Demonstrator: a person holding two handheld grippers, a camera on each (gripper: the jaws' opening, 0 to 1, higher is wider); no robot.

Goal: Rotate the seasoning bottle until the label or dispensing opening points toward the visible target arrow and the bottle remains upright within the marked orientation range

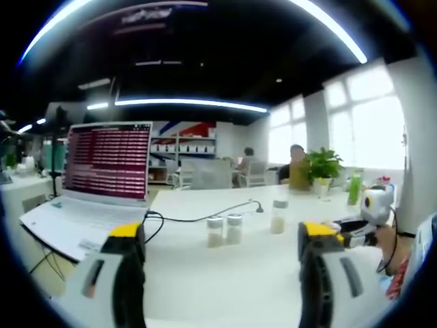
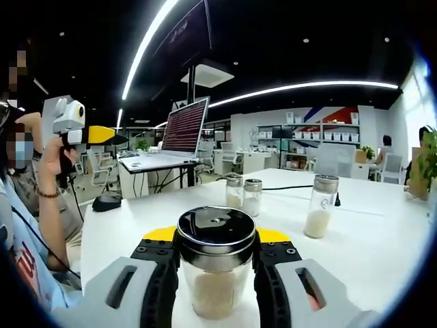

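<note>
A clear seasoning bottle with a shiny metal lid and pale grains inside stands upright between the jaws of my right gripper, which is shut on it just above the white table. A raised hand at the left of the right gripper view holds my left gripper. In its own view, my left gripper is open with nothing between its jaws. My right gripper enters the left gripper view from the right, partly hidden behind a jaw.
Two small shakers and a taller one stand mid-table. An open laptop with a black cable sits at one end. A potted plant, a green bottle and seated people are beyond.
</note>
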